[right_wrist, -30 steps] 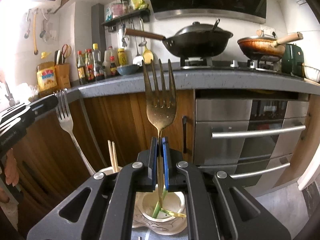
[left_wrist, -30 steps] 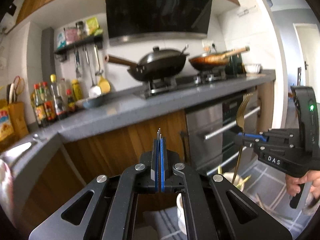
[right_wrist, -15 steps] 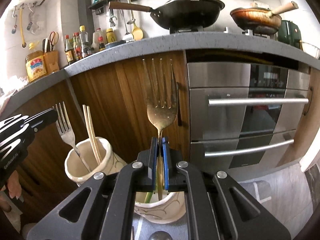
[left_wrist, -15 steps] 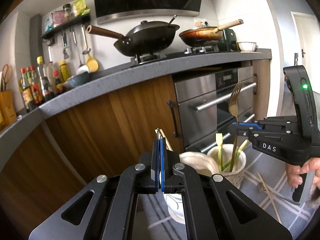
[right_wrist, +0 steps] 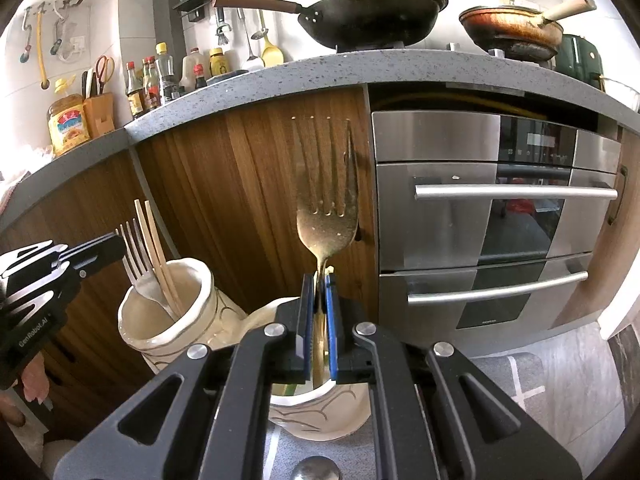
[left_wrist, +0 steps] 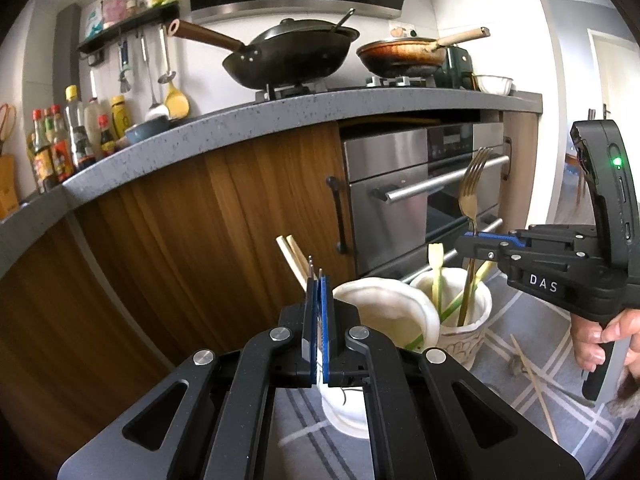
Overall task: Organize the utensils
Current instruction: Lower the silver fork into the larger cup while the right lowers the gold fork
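My right gripper (right_wrist: 319, 280) is shut on a gold fork (right_wrist: 327, 224), tines up, its handle down inside a white ceramic cup (left_wrist: 478, 340) that holds green utensils (left_wrist: 436, 276). The gold fork also shows in the left wrist view (left_wrist: 469, 196). My left gripper (left_wrist: 318, 280) is shut on a silver fork (right_wrist: 136, 256), whose handle goes into a second white cup (right_wrist: 168, 316) with wooden chopsticks (right_wrist: 158, 252). Only the silver fork's tine tips (left_wrist: 314, 265) show above the left jaws.
Both cups stand on a grey patterned mat (left_wrist: 516, 344) on the floor before wooden cabinets (left_wrist: 248, 216) and a steel oven (right_wrist: 496, 216). Loose chopsticks (left_wrist: 536, 388) lie on the mat at the right. A spoon bowl (right_wrist: 316, 470) lies near the front.
Both grippers have come down from counter height towards the floor. The fork handles have sunk into the two cups, and both jaws stay shut.
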Demonstrator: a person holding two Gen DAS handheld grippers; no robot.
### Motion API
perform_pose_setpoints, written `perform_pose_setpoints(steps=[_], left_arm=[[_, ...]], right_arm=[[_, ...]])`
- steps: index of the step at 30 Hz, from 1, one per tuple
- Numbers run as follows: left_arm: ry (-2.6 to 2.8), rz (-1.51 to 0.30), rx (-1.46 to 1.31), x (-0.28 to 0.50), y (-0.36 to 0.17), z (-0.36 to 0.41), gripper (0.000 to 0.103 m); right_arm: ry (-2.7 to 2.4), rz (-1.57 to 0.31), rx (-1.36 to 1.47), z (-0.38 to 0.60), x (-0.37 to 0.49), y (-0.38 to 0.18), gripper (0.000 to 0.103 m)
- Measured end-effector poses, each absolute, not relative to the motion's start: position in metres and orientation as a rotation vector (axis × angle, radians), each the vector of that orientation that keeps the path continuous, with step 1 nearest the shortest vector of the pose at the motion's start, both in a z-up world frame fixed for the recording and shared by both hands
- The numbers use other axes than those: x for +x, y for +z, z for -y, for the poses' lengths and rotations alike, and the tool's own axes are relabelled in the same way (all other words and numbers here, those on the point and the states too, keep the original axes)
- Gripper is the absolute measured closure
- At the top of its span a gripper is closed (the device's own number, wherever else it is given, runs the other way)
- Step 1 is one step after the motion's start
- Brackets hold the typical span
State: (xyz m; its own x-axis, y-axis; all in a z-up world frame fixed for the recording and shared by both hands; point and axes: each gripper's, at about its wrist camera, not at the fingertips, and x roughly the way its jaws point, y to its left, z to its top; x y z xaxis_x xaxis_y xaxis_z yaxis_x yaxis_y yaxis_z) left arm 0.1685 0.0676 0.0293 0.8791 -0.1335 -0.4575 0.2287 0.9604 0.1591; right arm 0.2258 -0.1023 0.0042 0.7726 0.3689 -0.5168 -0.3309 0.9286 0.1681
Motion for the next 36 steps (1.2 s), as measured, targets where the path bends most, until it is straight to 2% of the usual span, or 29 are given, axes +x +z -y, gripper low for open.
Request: perform_pose_setpoints(steps=[22,24,26,28,34,36], left_arm=[[-0.203,-0.466,0.167,0.171,0.030,-0.071,0.100],[-0.200,-0.461,0.161,0.170,0.032,-0.071,0.100],[-0.196,-0.449,0.155,0.169,0.035,-0.072,0.093],[-0.191,-0.441,0.149,0.168,0.037,-0.073,0.089],[-0.186,-0.429,0.146,0.164,0.044,-0.073,0.087],[-0.186,-0.424,0.145,0.160,0.047,-0.073,0.084]], right_arm=[[0.362,-0.571,0.097,0.110,0.228,0.009,0.095],[0.363,-0.565,0.104,0.111,0.227,0.012,0.088],[0.365,-0.558,0.107,0.113,0.226,0.014,0.085],[0.366,-0.554,0.108,0.113,0.225,0.016,0.084],[0.371,-0.546,0.111,0.118,0.217,0.020,0.080],[0.372,-0.535,0.109,0.122,0.210,0.023,0.073]])
